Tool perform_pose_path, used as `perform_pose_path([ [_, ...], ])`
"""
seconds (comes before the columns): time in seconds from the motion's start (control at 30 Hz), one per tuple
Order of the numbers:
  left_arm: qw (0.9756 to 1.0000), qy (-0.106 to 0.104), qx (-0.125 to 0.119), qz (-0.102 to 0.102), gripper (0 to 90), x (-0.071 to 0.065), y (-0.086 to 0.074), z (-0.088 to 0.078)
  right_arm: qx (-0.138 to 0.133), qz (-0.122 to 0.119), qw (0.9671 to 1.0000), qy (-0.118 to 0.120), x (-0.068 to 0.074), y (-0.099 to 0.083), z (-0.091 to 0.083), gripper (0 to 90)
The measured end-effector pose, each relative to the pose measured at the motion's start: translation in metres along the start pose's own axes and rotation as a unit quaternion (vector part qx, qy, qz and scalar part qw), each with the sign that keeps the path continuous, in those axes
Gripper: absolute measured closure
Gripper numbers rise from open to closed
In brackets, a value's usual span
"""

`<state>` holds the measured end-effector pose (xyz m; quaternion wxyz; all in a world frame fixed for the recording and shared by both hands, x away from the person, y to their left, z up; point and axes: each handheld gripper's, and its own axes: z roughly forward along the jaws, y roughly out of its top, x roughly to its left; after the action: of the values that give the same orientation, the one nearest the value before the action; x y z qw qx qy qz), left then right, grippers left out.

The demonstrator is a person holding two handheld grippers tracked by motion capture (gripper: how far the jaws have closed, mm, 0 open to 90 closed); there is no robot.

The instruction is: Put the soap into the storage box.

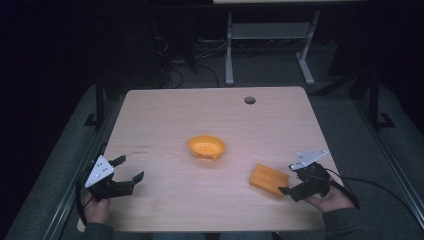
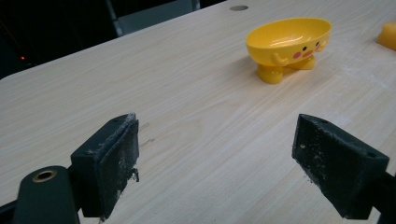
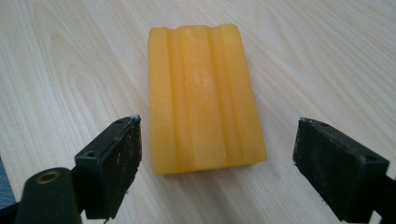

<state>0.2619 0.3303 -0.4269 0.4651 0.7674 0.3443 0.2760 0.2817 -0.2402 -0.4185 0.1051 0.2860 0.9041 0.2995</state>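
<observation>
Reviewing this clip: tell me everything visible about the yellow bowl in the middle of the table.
The yellow bowl is a glossy, plastic-looking oval dish shaped like a cartoon chick: black dot eyes, pink cheeks, an orange beak, small arm nubs and two stubby feet. It stands upright on those feet near the middle of the wooden table, looks empty, and nothing else touches it. The left gripper points toward it from a distance, jaws apart.

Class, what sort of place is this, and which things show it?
Probably a lab or office workroom: a light wooden desk with a cable hole, loose cables on the floor, and another white-legged desk behind.
</observation>
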Motion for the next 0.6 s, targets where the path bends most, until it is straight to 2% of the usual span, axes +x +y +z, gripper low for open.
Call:
perform_pose_path([
  [0.13,1.0,0.001,-0.003,0.002,13.9,0.001,0.0,0.0,0.008,-0.007,0.9999,0.003,0.0,0.006,0.004,14.8],
  [0.17,1.0,0.0,-0.003,0.001,13.9,0.0,0.0,0.0,0.012,-0.016,0.9998,0.005,0.001,0.011,0.007,14.7],
  [0.3,1.0,0.001,-0.003,0.0,13.9,0.001,0.0,0.0,0.017,-0.017,0.9996,0.013,0.002,0.016,0.011,14.7],
  [0.6,1.0,0.0,-0.003,0.0,13.9,0.001,0.0,0.0,0.028,-0.038,0.9988,0.014,0.003,0.027,0.023,14.3],
])
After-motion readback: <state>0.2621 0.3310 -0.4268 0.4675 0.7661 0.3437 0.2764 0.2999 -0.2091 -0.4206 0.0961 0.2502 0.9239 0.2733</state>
